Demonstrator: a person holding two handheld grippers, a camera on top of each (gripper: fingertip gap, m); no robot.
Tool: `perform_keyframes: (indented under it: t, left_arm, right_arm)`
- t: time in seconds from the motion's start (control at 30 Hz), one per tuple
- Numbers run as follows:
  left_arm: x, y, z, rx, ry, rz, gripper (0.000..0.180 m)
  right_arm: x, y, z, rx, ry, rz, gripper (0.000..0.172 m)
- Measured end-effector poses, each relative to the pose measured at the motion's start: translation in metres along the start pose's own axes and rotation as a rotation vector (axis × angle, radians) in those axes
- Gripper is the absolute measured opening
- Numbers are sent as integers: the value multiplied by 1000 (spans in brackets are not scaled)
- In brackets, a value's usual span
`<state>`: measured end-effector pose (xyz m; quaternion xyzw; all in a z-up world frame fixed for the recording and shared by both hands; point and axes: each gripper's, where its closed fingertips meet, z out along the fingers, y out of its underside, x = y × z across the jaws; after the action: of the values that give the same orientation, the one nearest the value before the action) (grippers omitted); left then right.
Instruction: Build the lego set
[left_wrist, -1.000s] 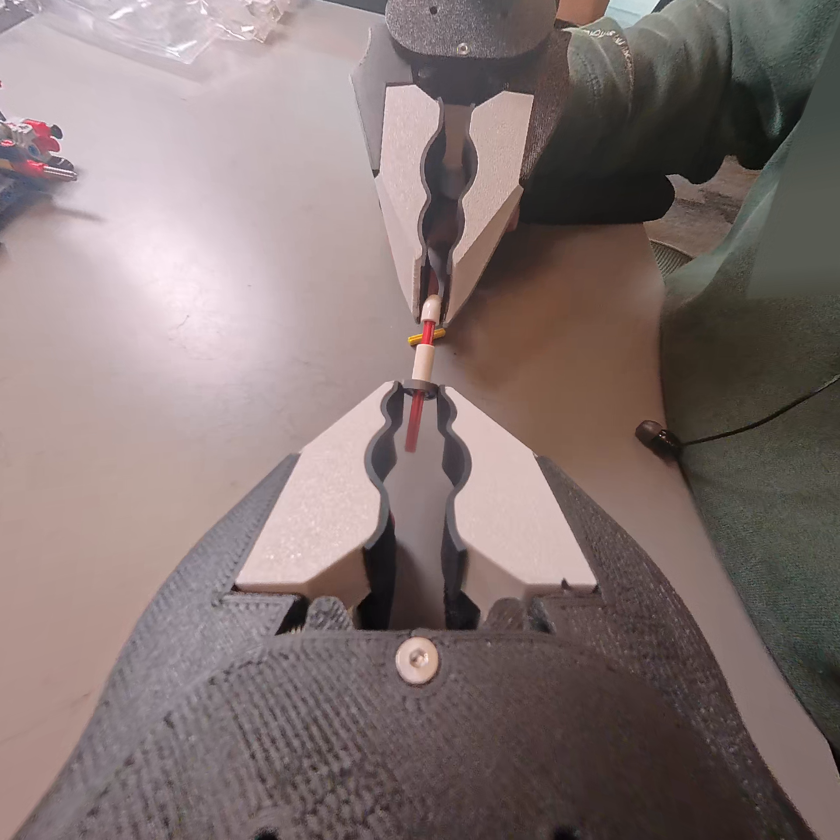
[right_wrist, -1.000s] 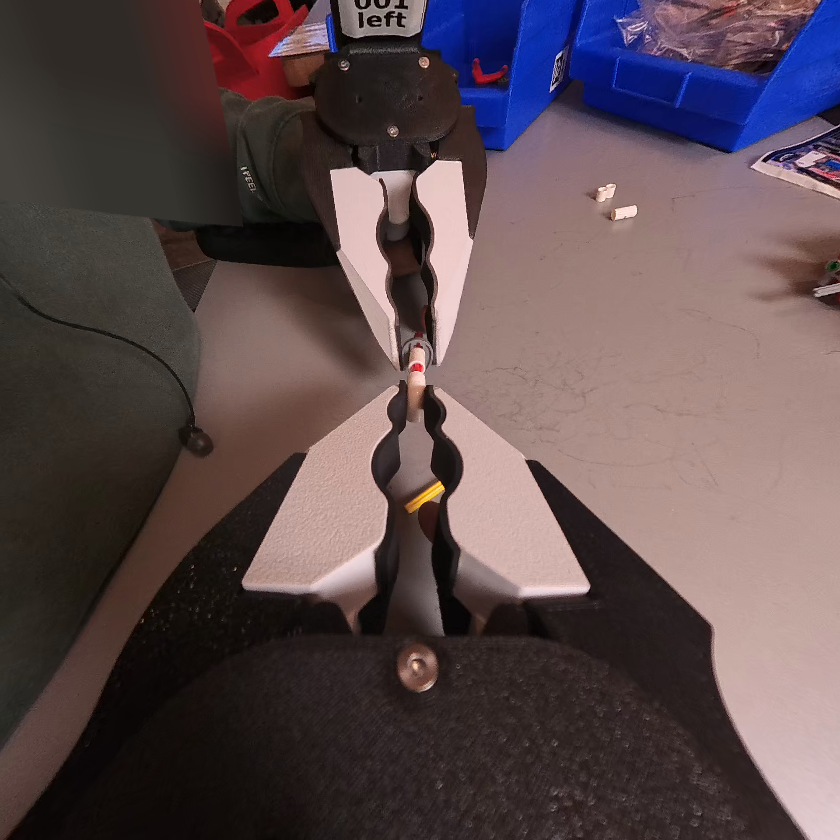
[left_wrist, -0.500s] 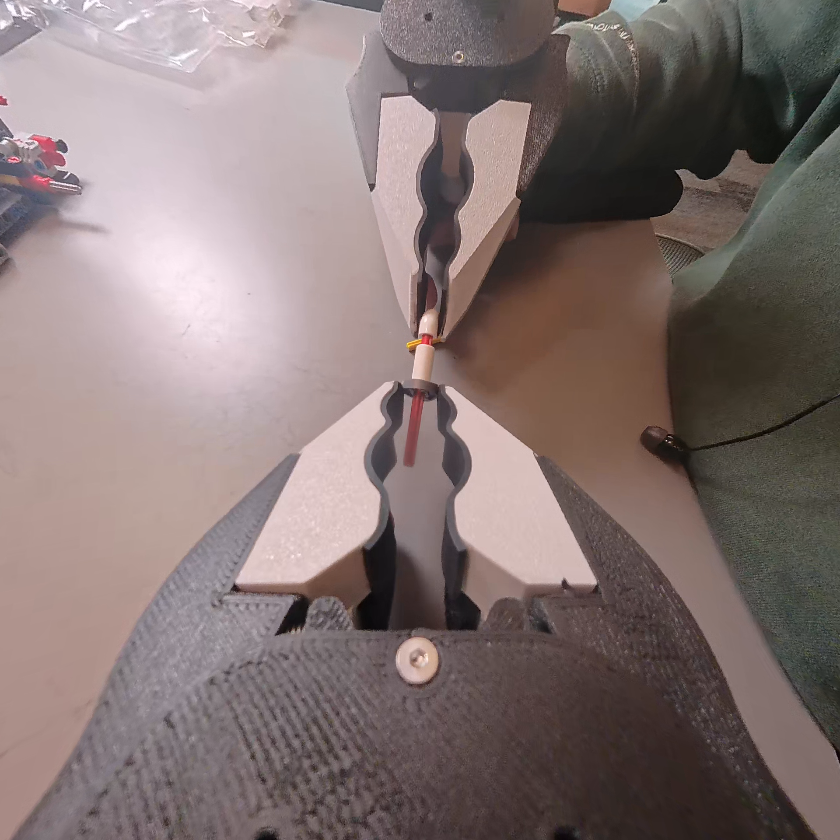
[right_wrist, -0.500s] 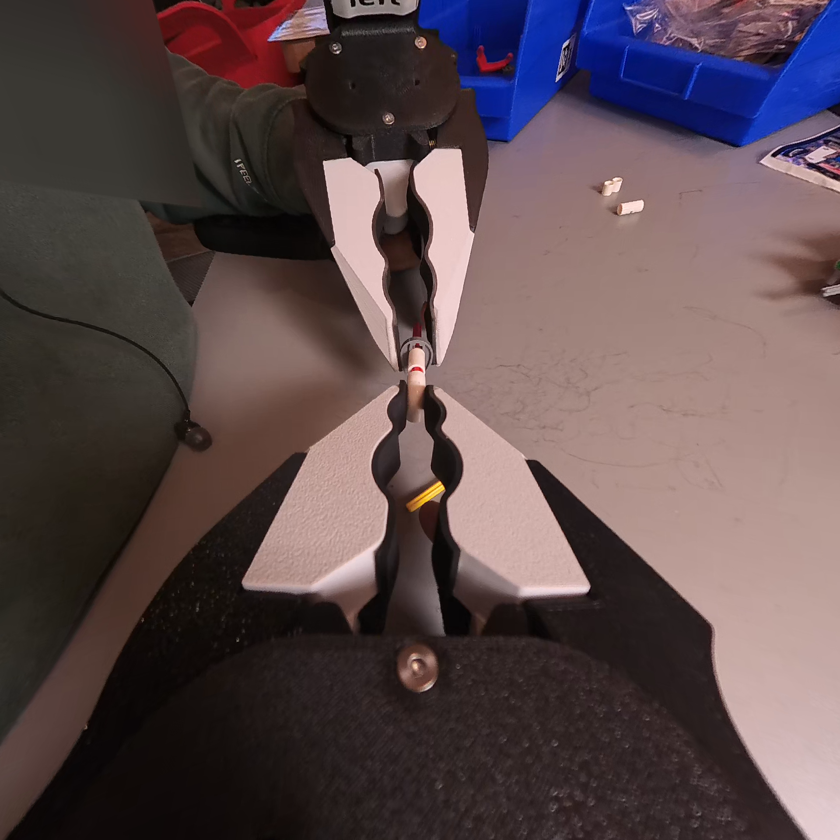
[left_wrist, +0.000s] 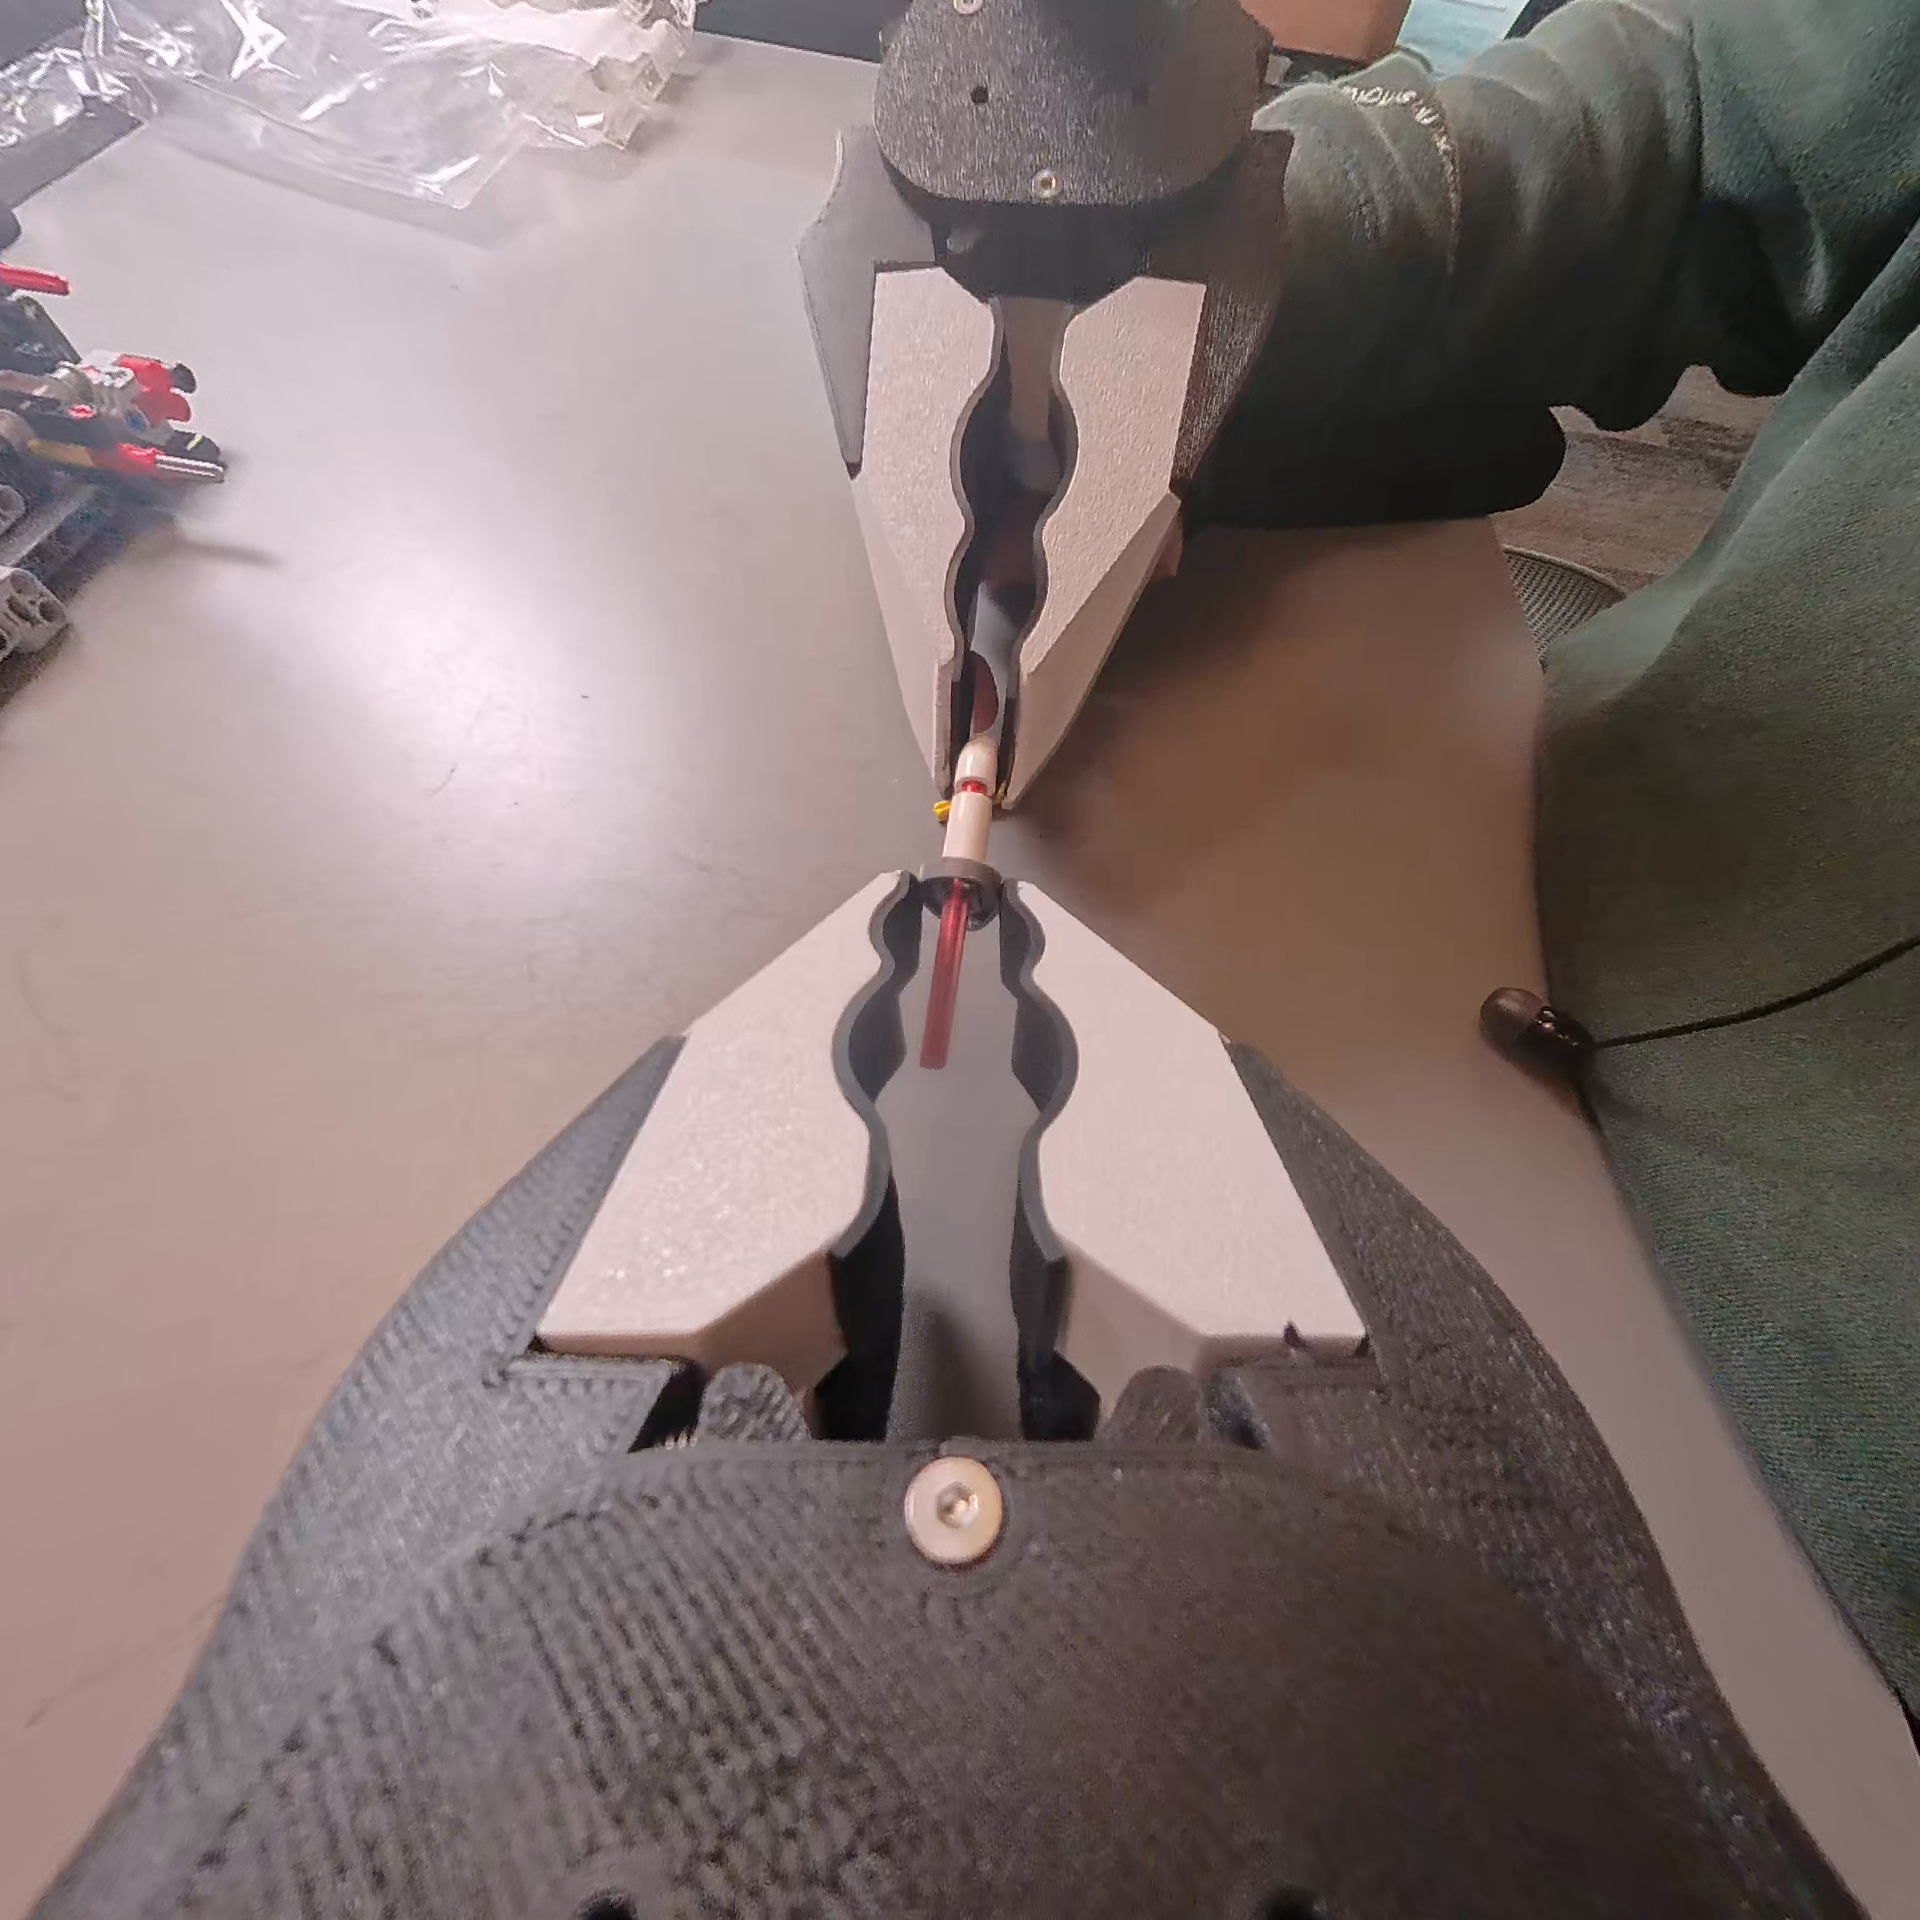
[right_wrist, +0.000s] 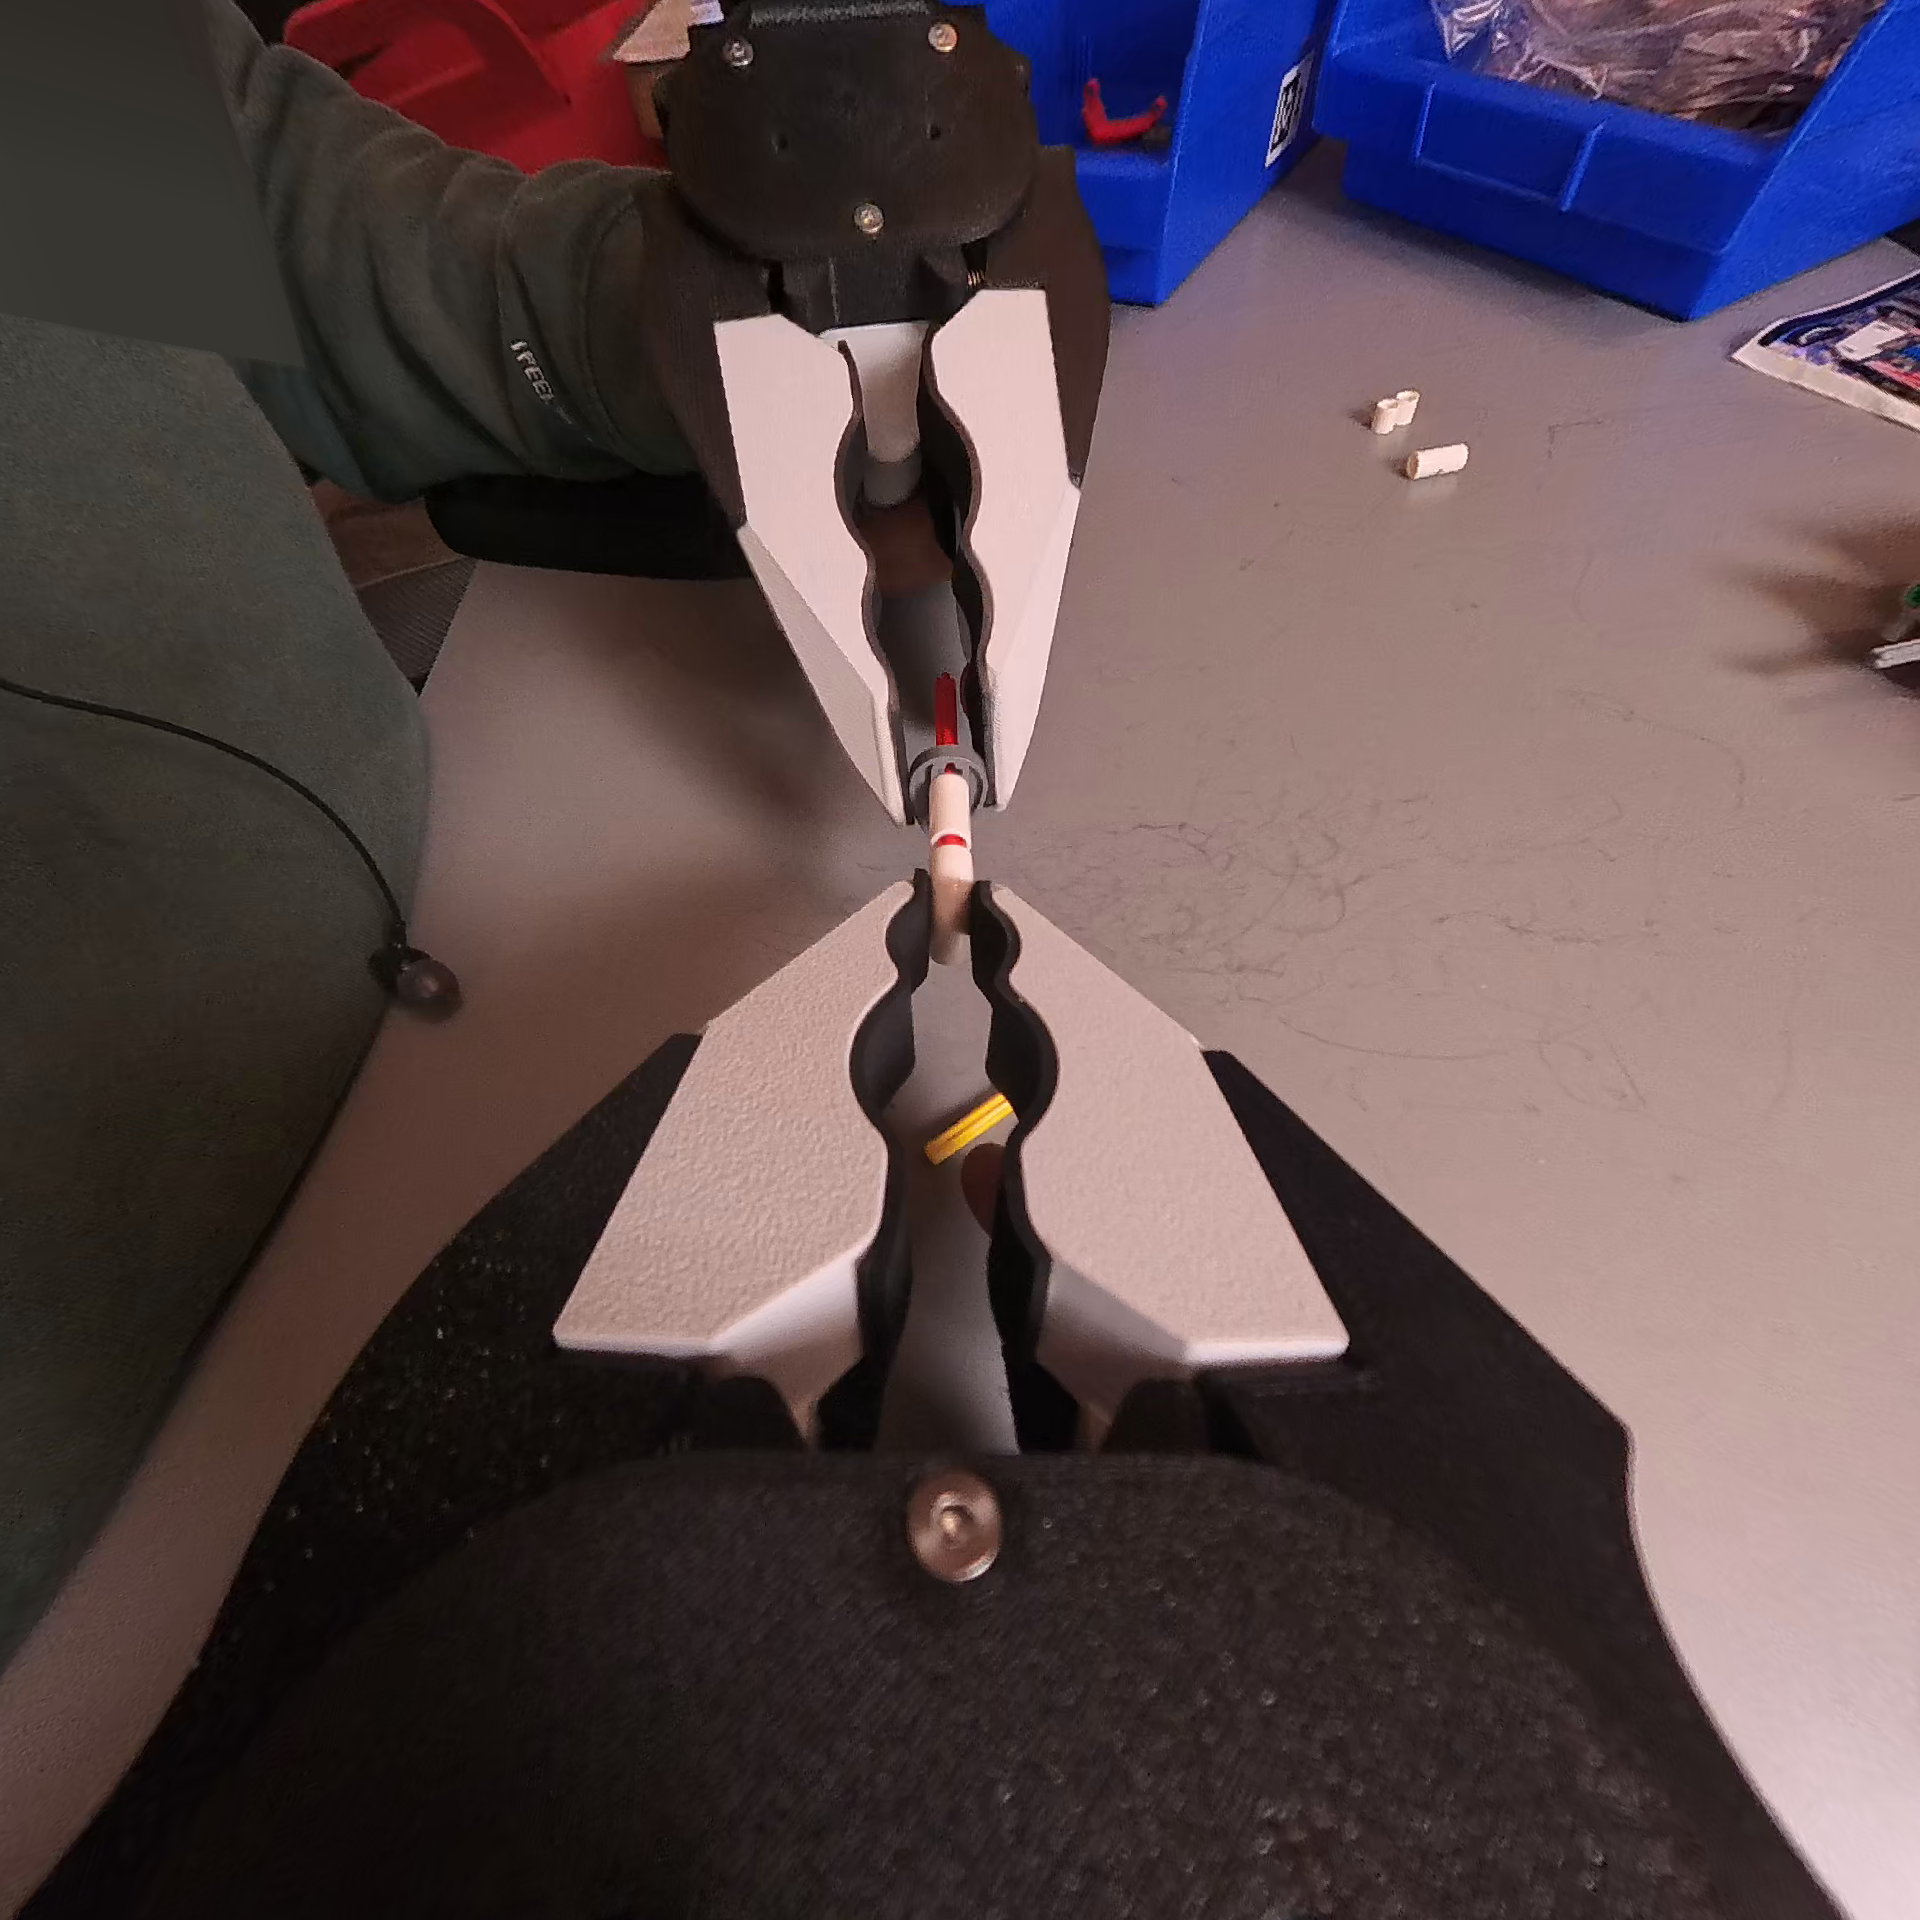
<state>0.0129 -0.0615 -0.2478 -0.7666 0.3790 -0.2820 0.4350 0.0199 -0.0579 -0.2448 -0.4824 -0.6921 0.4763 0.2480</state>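
two grippers, and we're clamping one red rod (left_wrist: 948, 987) tip to tip: left gripper (left_wrist: 958, 881) pinching its grey collar (left_wrist: 958, 871), right gripper (right_wrist: 943, 902) squeezing the white sleeve (right_wrist: 950, 914).

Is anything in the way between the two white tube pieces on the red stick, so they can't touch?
Nothing visible blocks them. Only a short bare bit of the red stick shows between the white tube pinched by the right hand-held gripper and the white tube by the grey ring in the left hand-held gripper.
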Motion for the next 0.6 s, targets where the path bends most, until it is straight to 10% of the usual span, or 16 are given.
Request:
perform_keyframes:
  t: [0.4,0.6]
  left_arm:
    - [-3,-15,-4,34,-126,205,14]
    - [4,-11,4,-3,-143,314,14]
  right_arm:
    - [3,-21,-1,111,-66,216,32]
    - [-8,-13,8,46,-128,286,18]
